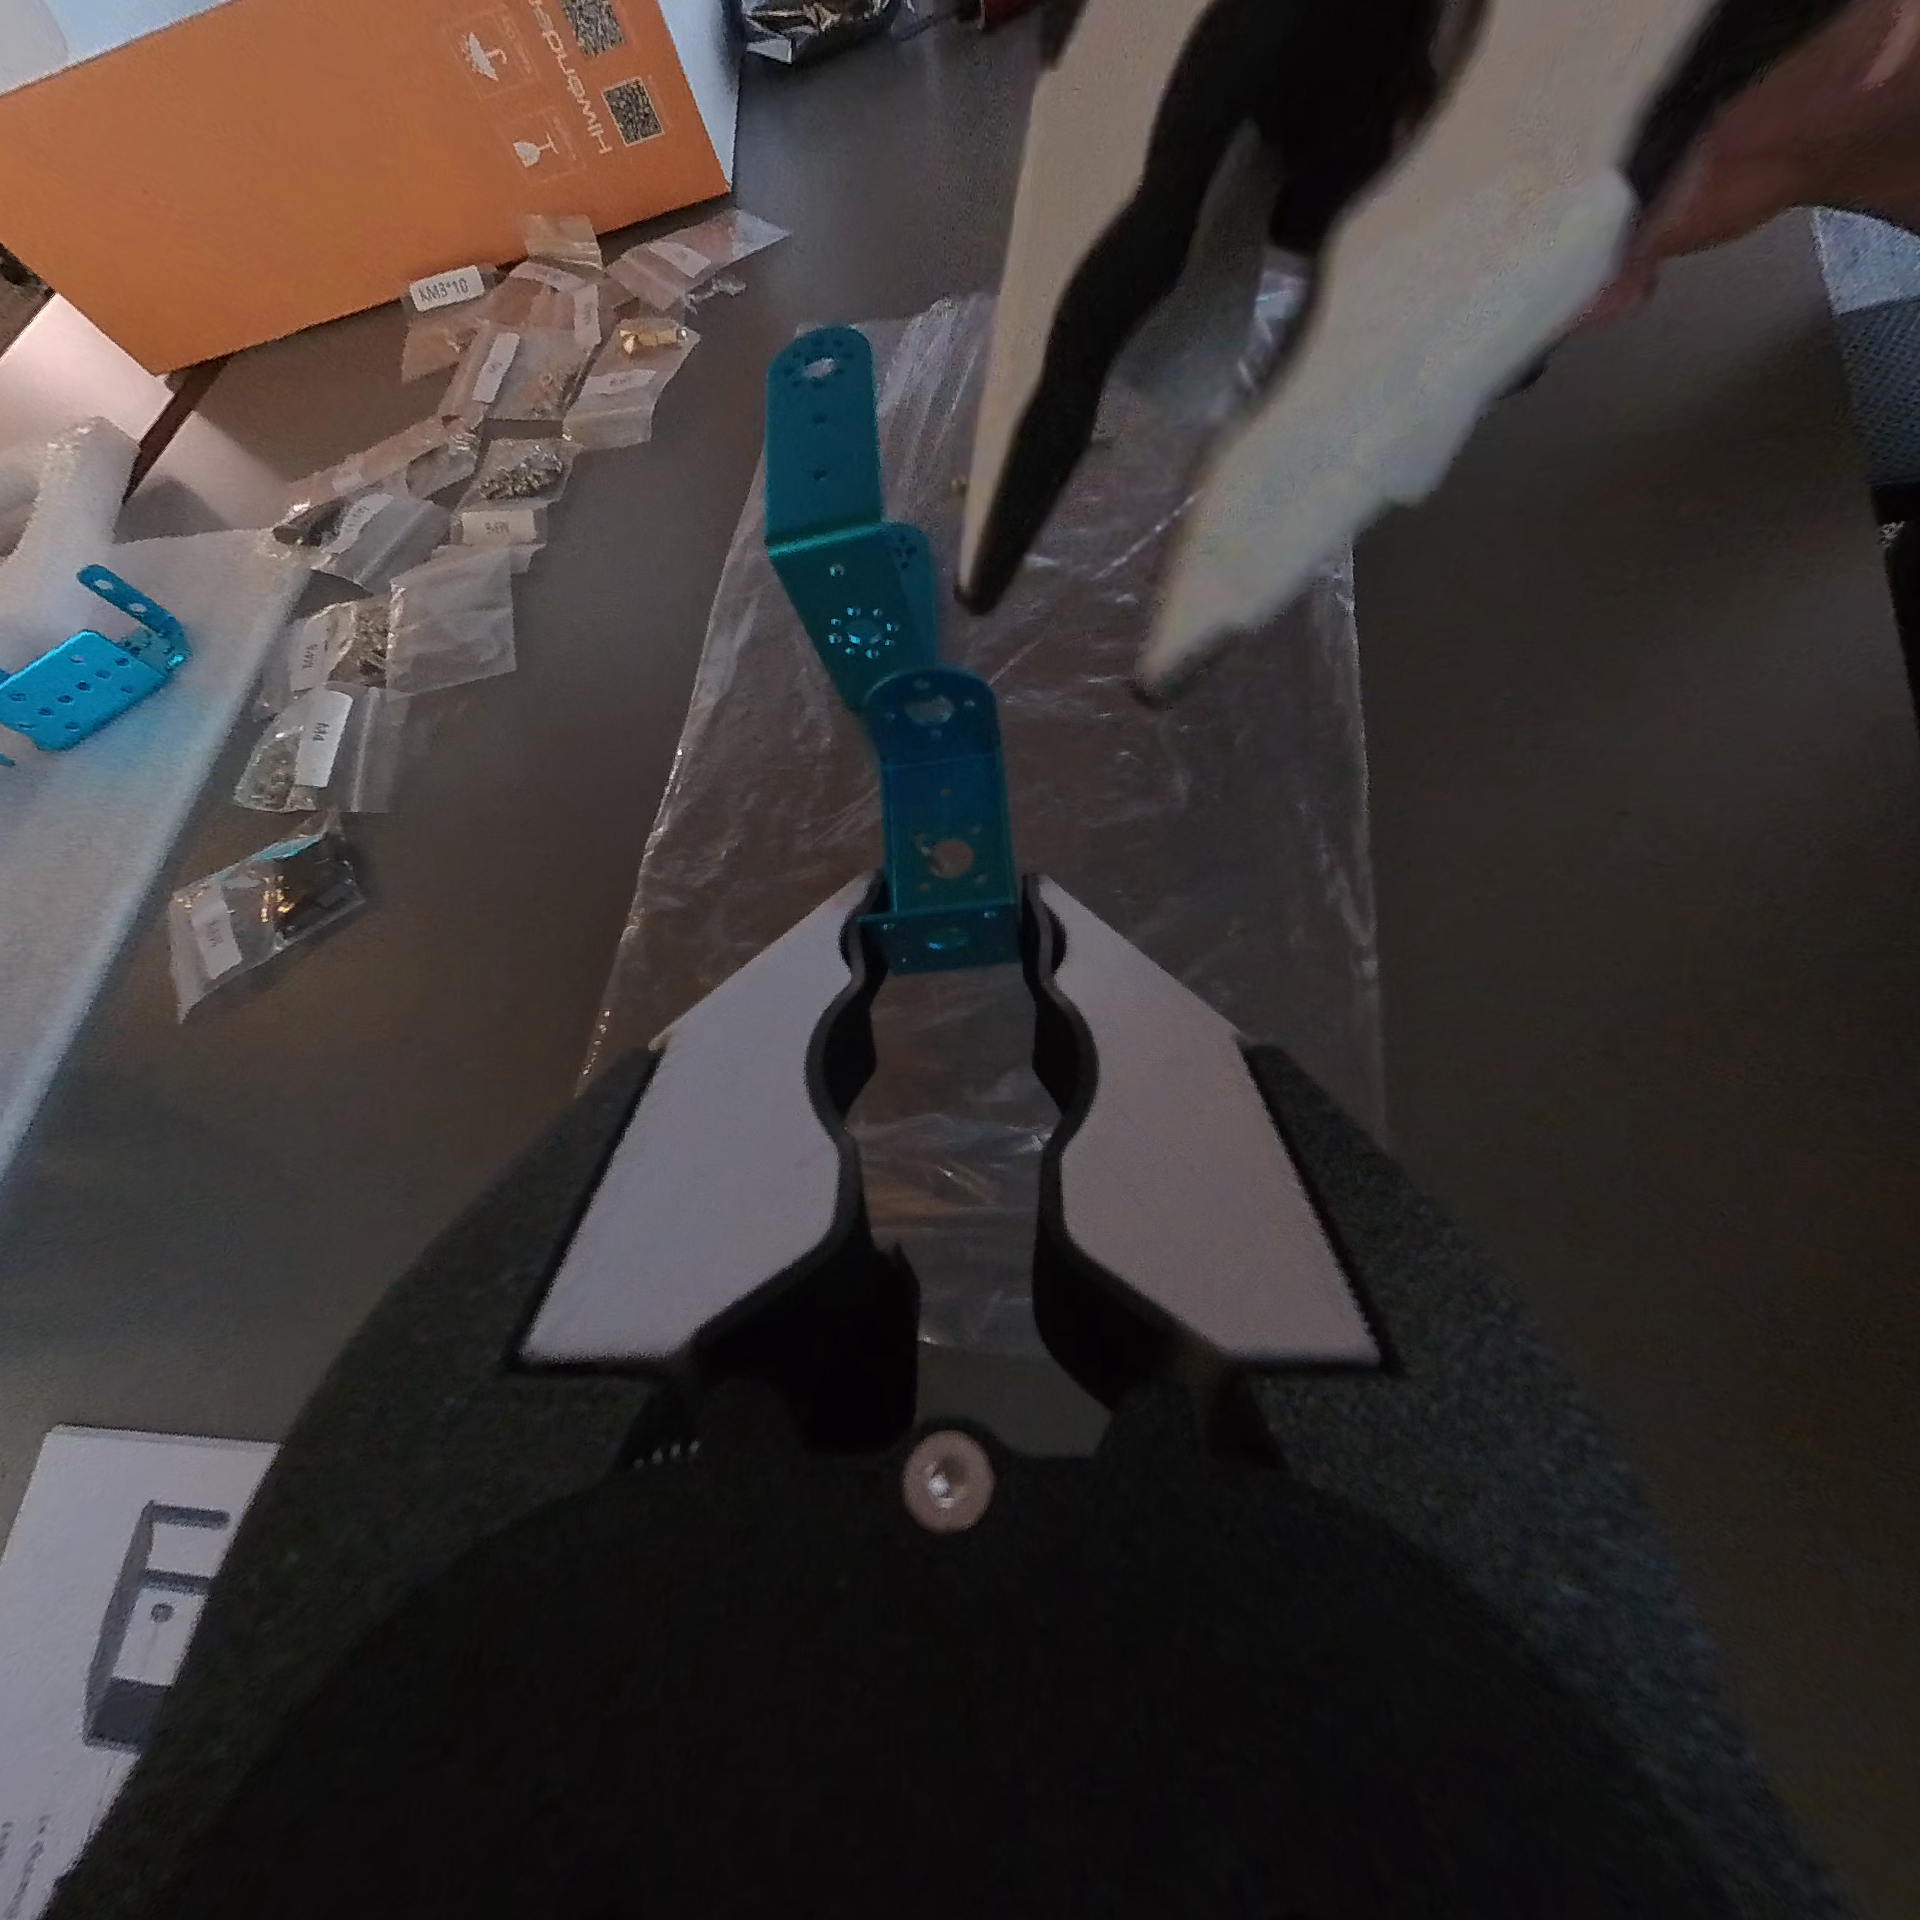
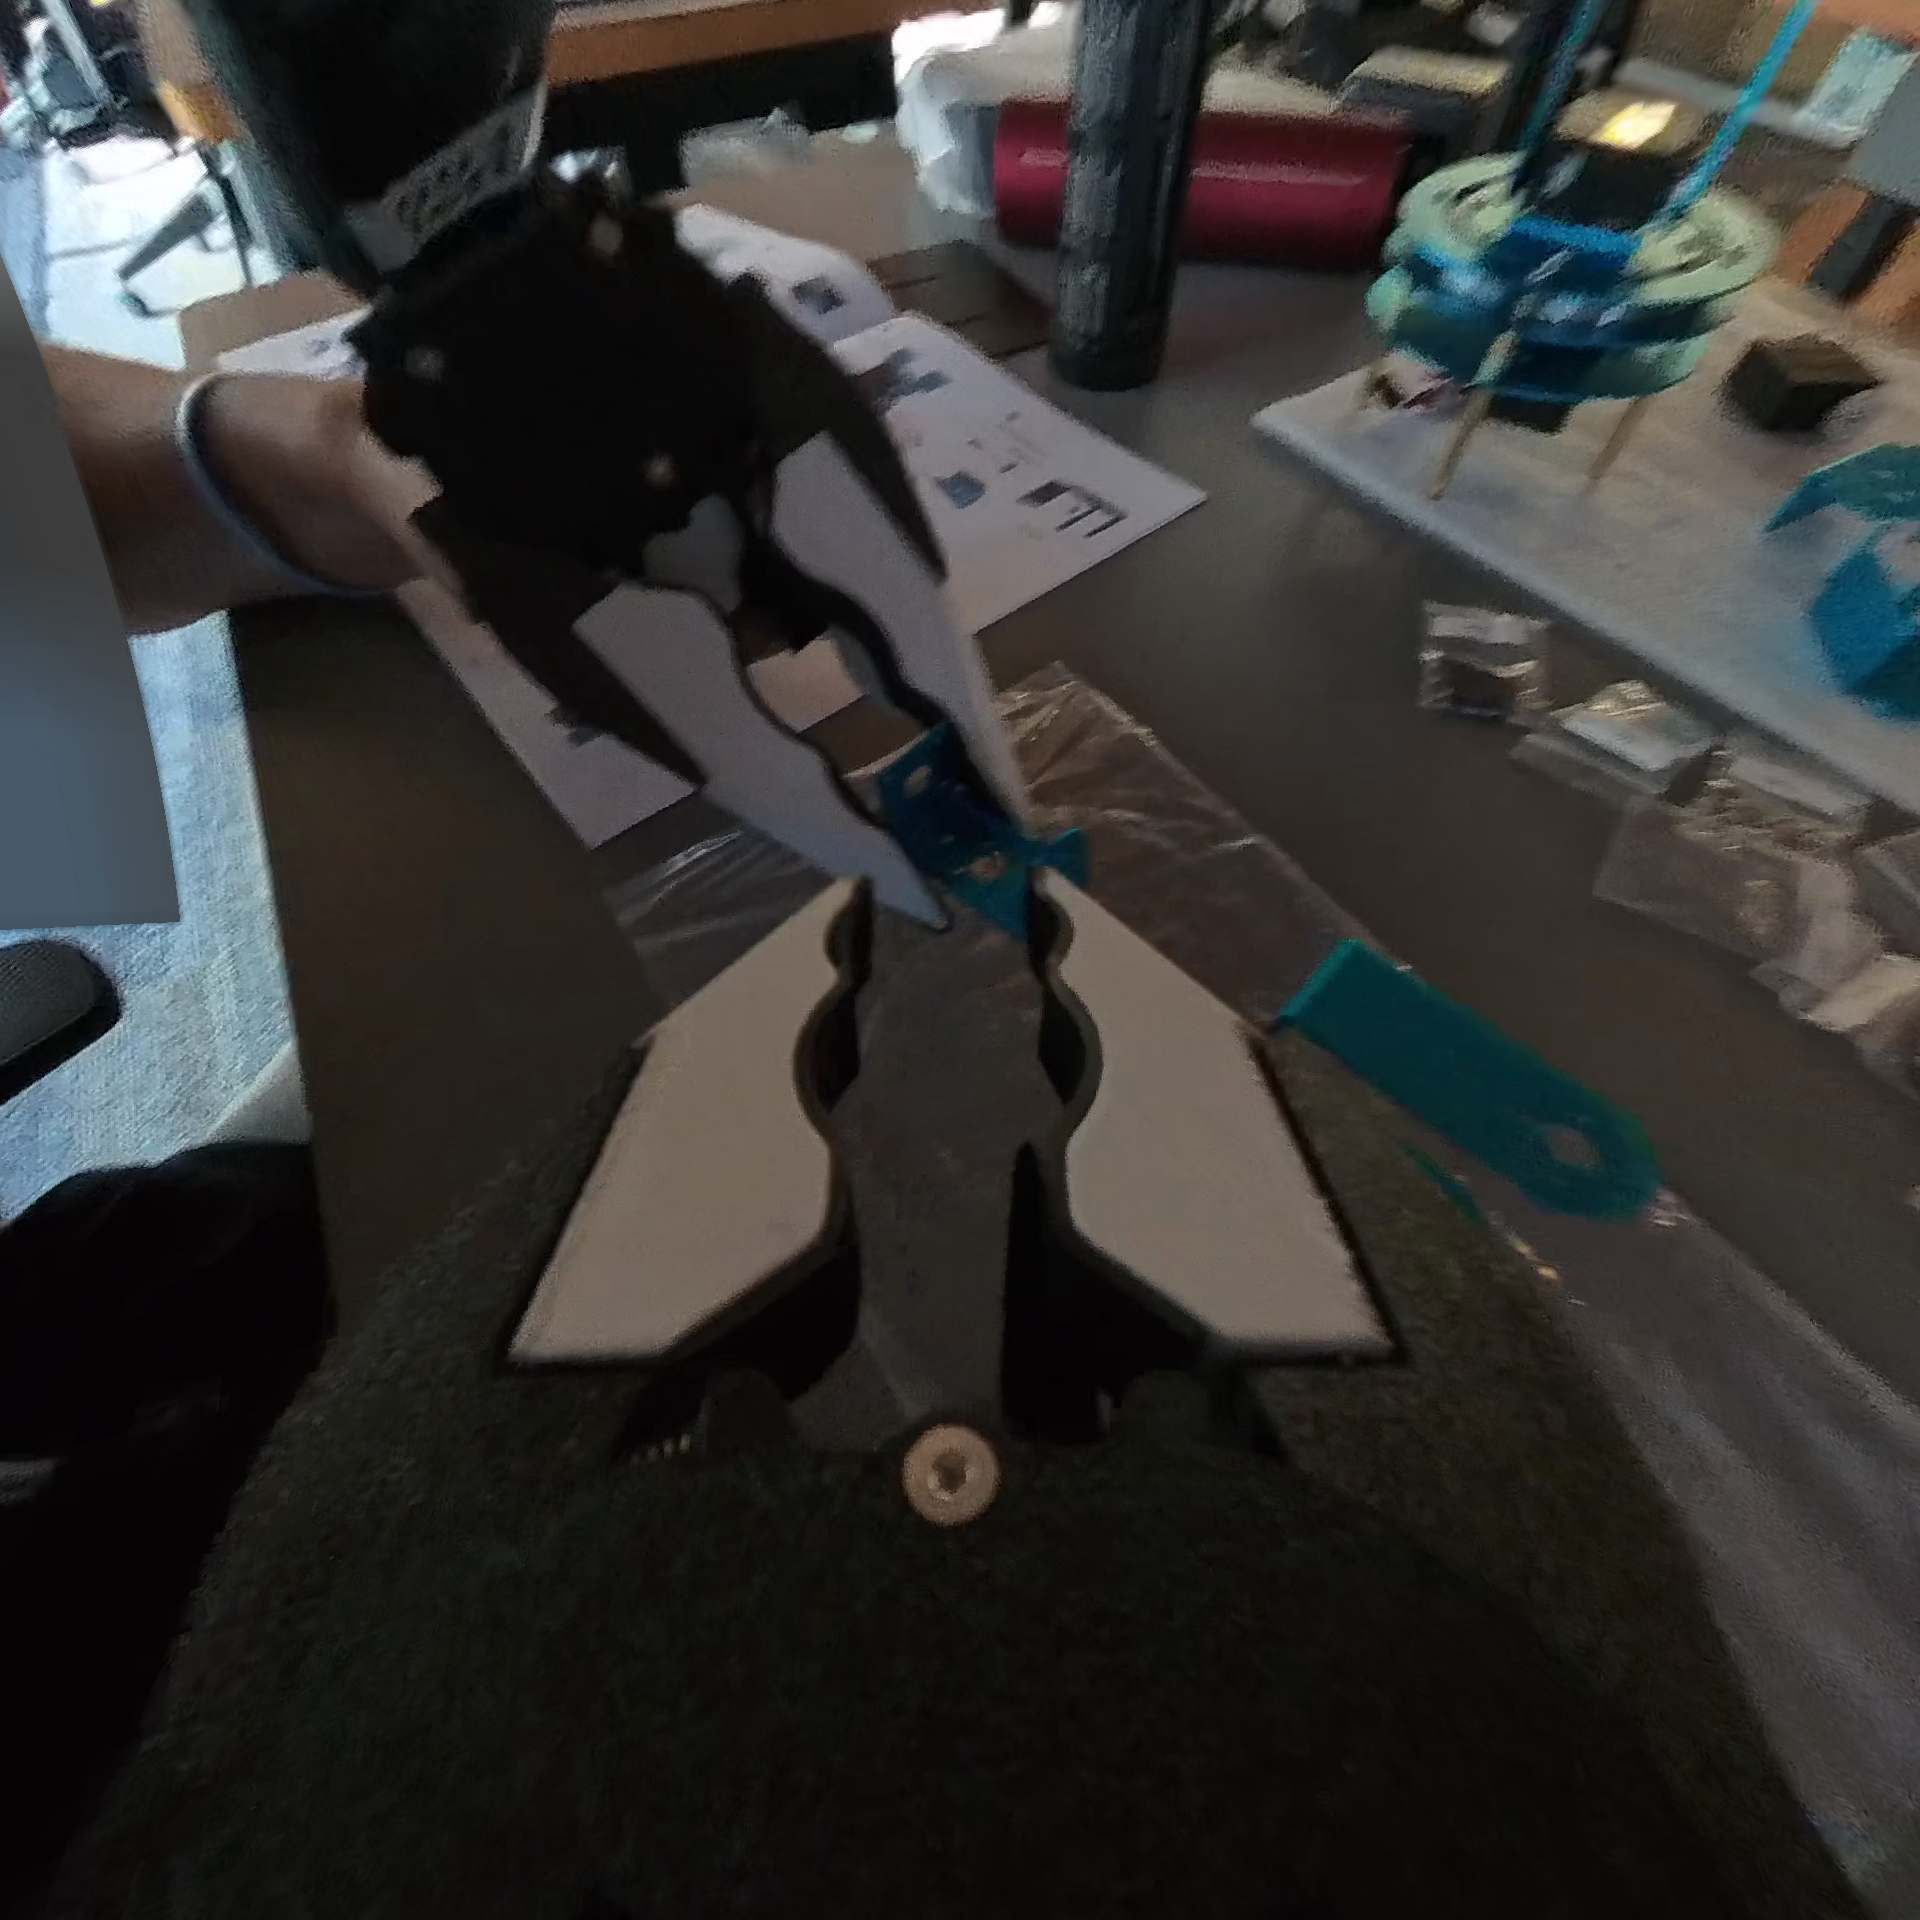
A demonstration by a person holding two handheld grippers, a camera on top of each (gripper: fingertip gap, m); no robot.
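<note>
On the dark grey worktop [image 1: 1621, 852] a clear plastic sheet [image 1: 1257, 831] lies spread across the middle. Small zip bags of screws [image 1: 457, 540] are scattered beside it, reaching to an orange cardboard box [image 1: 343, 156] at the far left corner. Next to the bags, a light blue perforated bracket [image 1: 88, 686] rests on white foam [image 1: 62, 499]. Seen from the right wrist, printed instruction sheets [image 2: 997, 447] lie beyond the plastic, and a dark bottle [image 2: 1127, 187] stands upright in front of a dark red cylinder [image 2: 1278, 197]. To one side, a white board [image 2: 1351, 436] carries a round teal structure [image 2: 1558, 281] and a small black block [image 2: 1797, 379].
</note>
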